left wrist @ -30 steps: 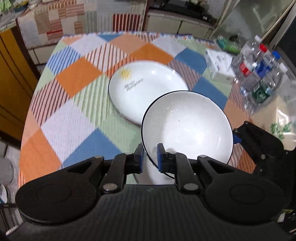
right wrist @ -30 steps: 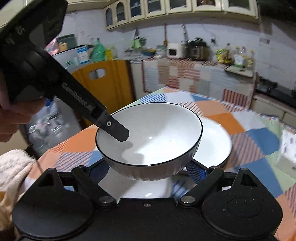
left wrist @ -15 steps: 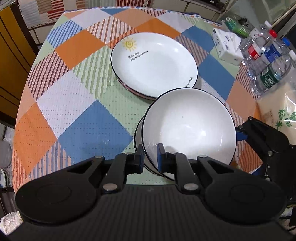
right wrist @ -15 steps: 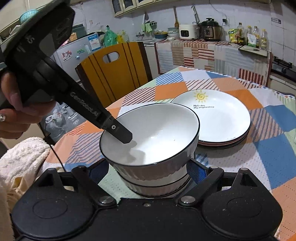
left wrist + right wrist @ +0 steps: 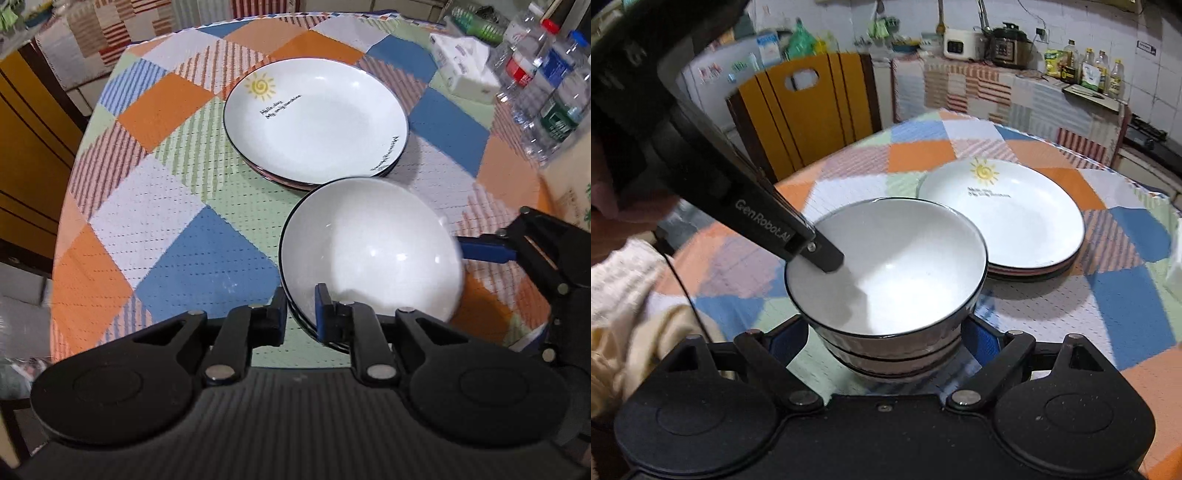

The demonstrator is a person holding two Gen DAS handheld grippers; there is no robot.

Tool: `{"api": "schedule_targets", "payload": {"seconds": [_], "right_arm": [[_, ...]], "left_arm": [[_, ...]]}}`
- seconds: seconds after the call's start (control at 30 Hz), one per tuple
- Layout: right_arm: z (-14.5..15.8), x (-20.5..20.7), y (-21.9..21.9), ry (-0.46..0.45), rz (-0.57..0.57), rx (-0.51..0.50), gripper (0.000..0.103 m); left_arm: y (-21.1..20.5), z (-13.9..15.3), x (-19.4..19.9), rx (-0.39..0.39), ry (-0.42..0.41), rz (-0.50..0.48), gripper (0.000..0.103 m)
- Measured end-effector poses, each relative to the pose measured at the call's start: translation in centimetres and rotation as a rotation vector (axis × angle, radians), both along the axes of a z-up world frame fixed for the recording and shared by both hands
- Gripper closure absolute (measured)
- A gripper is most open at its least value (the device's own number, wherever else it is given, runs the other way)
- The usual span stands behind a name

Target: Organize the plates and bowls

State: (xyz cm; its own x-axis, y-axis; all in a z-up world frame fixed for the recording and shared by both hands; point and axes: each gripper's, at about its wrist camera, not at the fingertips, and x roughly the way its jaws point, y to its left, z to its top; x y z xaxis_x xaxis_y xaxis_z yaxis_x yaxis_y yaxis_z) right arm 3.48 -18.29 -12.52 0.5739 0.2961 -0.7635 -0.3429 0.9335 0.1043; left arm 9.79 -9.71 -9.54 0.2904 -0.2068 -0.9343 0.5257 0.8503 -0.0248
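Pinching the top bowl's (image 5: 369, 254) near rim, our left gripper (image 5: 301, 308) fingers sit nearly together; our right gripper (image 5: 882, 332) spreads wide around the bowl stack. Bowl upright, mouth up, beside stacked plates (image 5: 316, 122) mid-table (image 5: 207, 254).

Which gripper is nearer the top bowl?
Left. The left gripper pinches the top bowl's near rim; the right gripper straddles the bowl stack lower down, open.

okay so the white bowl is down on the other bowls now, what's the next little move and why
Probably open the left gripper and lift it away. Its fingers pinch the top bowl at the rim, and that bowl looks nested level in the bowl stack. The right gripper straddles the stack with its jaws wide.
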Motion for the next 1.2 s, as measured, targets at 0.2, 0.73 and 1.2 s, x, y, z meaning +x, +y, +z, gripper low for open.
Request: {"api": "schedule_targets", "payload": {"seconds": [0.2, 0.73, 1.2], "right_arm": [[0.3, 0.6, 0.3, 0.052, -0.018, -0.020, 0.010], [-2.6, -1.8, -2.9, 0.064, -0.038, 0.070, 0.009], [-7.2, -0.7, 0.1, -0.004, -0.064, 0.060, 0.010]], "left_arm": [[-0.8, -0.6, -0.6, 0.053, -0.043, -0.040, 0.088], [4.7, -2.2, 2.3, -0.245, 0.073, 0.196, 0.050], [5.2, -6.3, 1.1, -0.364, 0.192, 0.253, 0.054]]}}
